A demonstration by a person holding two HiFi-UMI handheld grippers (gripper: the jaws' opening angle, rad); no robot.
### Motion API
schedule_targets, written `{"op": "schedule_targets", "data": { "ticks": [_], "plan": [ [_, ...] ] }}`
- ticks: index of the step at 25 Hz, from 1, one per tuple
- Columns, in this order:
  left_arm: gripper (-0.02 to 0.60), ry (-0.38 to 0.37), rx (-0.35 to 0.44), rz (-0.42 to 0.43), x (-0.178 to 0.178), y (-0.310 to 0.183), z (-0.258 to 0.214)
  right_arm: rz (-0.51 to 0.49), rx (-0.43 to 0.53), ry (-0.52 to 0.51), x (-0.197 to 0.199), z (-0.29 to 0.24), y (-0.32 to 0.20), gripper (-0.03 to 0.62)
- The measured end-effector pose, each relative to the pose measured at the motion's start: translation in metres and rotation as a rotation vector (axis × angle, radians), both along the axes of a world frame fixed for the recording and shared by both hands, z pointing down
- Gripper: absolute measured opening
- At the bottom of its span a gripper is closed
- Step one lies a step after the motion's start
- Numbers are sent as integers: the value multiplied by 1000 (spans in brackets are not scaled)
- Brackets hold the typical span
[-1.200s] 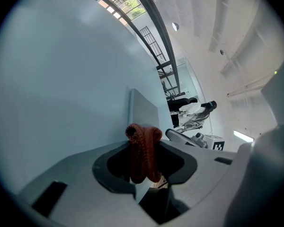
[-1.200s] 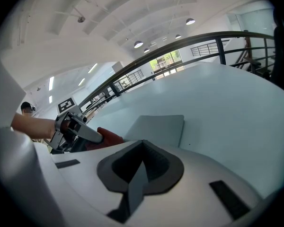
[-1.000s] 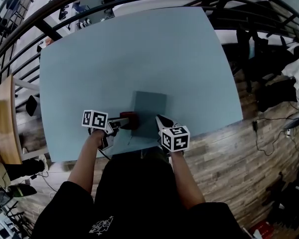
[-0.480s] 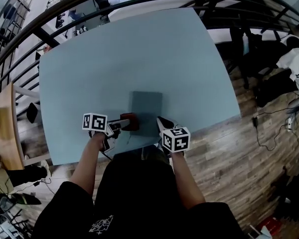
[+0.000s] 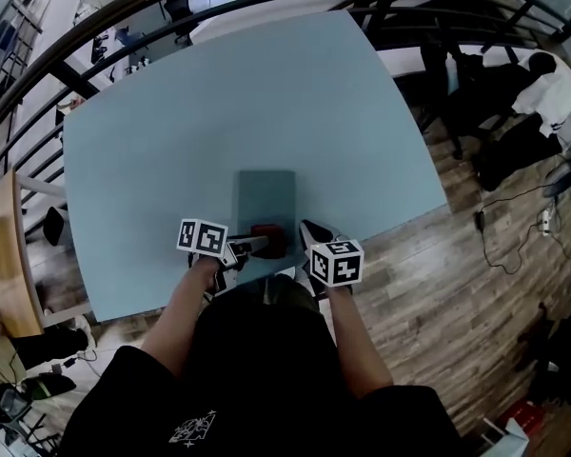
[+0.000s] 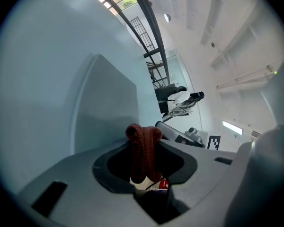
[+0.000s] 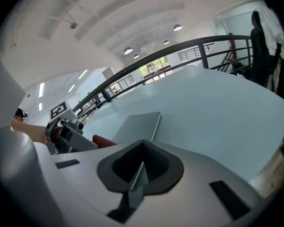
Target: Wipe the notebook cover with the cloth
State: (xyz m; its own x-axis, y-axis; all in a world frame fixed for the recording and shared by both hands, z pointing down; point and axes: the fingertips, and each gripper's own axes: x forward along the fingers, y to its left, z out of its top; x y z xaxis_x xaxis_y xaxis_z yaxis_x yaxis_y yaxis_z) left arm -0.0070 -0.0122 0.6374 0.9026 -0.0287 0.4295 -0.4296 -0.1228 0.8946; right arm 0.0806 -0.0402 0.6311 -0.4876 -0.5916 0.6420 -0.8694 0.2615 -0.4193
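While L gripper (image 5: pixel 257 244) clamps the red cloth (image 5: pixel 267 240) on the notebook (image 5: pixel 266 193)'s near end, lower centre, R gripper (image 5: pixel 312 231) just beside has jaws pressed together, empty. Railing (image 5: pixel 124 8) curves past the table (image 5: pixel 219 93) at top; person's torso (image 5: pixel 257 369) hides the table's near edge.

We see a big light blue table (image 5: pixel 219 93). Its top is flat and smooth, and its corners are round. It stands on a brown wooden floor (image 5: pixel 428 284). The far edge of the table is wider than the near edge in the head view.

One thing lies right on the table: a notebook (image 5: pixel 265 198). It is grey-blue, a little darker than the table. It is shut and lies flat. It sits close to the near edge, about halfway between left and right. Its long sides run from near to far. Along its right side we see a thin pale line. Its near end is partly hidden from us.
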Motion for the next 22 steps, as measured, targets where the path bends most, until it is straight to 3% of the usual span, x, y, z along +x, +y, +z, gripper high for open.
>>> {"op": "schedule_targets", "data": {
  "ticks": [14, 22],
  "plan": [
    [132, 29, -15, 88, 55, 9, 8, 64, -21, 16, 36, 6, 15, 3],
    [132, 3, -30, 34, 33, 7, 16, 32, -25, 8, 35, 8, 11, 3]
  ]
}}
